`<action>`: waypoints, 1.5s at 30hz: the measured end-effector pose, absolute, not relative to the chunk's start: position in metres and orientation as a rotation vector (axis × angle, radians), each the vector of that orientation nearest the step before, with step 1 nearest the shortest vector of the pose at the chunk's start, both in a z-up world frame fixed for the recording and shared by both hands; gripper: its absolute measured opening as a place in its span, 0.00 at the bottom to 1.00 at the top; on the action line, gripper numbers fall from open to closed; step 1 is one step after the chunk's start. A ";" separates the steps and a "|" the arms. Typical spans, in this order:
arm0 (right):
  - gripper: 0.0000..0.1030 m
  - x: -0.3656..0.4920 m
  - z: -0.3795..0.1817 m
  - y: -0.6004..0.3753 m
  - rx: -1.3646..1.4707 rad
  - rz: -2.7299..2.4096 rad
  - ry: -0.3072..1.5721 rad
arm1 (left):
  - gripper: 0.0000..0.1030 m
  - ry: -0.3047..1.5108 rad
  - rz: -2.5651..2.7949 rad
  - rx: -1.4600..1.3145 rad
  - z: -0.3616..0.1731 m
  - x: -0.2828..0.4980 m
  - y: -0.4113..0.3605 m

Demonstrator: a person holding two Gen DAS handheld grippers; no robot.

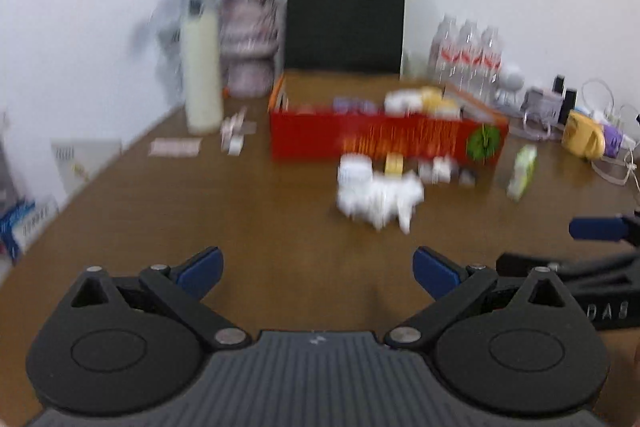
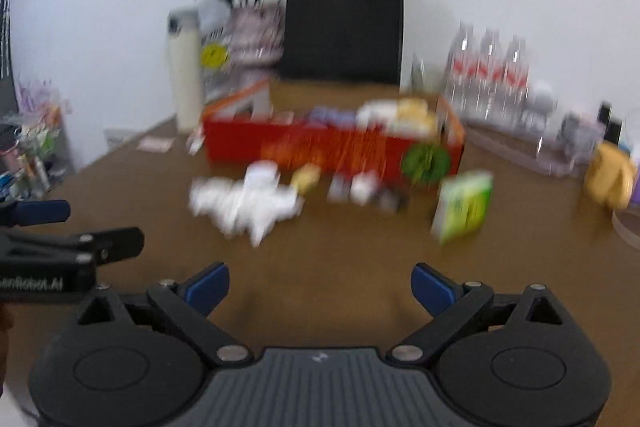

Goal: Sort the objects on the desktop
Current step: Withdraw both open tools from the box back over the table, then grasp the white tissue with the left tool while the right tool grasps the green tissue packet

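Both views are blurred by motion. A red box [image 1: 384, 139] [image 2: 332, 147] holding several small items stands mid-table. In front of it lie crumpled white paper [image 1: 380, 195] [image 2: 248, 203], a small yellow item [image 1: 394, 165] [image 2: 306, 177] and some small packets [image 1: 440, 169] [image 2: 360, 189]. A green-and-white carton [image 1: 522, 171] [image 2: 464, 207] stands to the right. My left gripper [image 1: 318, 273] is open and empty over bare table, short of the paper. My right gripper [image 2: 320, 287] is open and empty, also short of the items; its side also shows in the left wrist view [image 1: 596, 229].
A cream bottle [image 1: 202, 75], a vase of flowers [image 1: 248, 39], a black paper bag [image 1: 346, 15] and water bottles [image 1: 466, 55] stand along the wall. A yellow object [image 1: 584, 135] and cables lie at the right. A pink card [image 1: 174, 147] lies at the left. The table [image 1: 240, 219] is brown wood.
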State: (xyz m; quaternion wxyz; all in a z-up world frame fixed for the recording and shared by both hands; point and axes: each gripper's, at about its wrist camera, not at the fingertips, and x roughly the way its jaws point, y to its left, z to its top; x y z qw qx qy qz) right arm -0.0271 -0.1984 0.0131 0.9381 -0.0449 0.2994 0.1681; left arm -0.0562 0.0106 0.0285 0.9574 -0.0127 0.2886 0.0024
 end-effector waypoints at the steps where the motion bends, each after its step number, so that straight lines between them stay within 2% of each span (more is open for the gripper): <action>1: 0.95 -0.036 0.007 -0.198 -0.097 0.345 0.631 | 1.00 0.612 0.002 -0.037 0.023 -0.062 0.012; 10: 0.96 -0.094 0.001 -0.213 -0.101 0.366 0.667 | 1.00 0.667 -0.027 -0.071 0.012 -0.105 0.033; 19: 0.96 -0.067 0.004 -0.227 -0.003 0.340 0.661 | 1.00 0.640 -0.055 -0.012 0.017 -0.072 0.015; 26: 0.95 -0.018 0.010 -0.253 0.068 0.273 0.636 | 1.00 0.557 -0.113 0.094 0.028 0.002 -0.015; 32: 0.95 0.048 0.019 -0.268 0.120 0.211 0.587 | 0.86 0.626 -0.136 0.068 0.022 0.069 -0.023; 35: 0.93 0.093 0.016 -0.274 0.143 0.139 0.620 | 0.78 0.657 -0.141 0.070 0.013 0.083 -0.029; 37: 0.88 0.121 0.010 -0.278 0.183 0.112 0.639 | 0.59 0.684 -0.148 0.028 0.007 0.089 -0.029; 38: 0.79 0.134 0.006 -0.280 0.203 0.095 0.662 | 0.36 0.694 -0.149 0.009 0.006 0.089 -0.027; 39: 0.52 0.143 0.002 -0.281 0.217 0.085 0.679 | 0.27 0.699 -0.147 -0.004 0.005 0.089 -0.027; 40: 0.38 0.149 -0.002 -0.282 0.233 0.080 0.688 | 0.26 0.696 -0.151 -0.011 0.005 0.088 -0.027; 41: 0.19 0.152 -0.005 -0.282 0.239 0.078 0.693 | 0.25 0.694 -0.155 -0.008 0.005 0.086 -0.027; 42: 0.16 0.153 -0.008 -0.282 0.230 0.085 0.697 | 0.23 0.691 -0.152 -0.003 0.005 0.083 -0.027; 45: 0.15 0.132 -0.004 -0.277 0.212 0.155 0.688 | 0.22 0.685 -0.149 -0.023 0.010 0.068 -0.023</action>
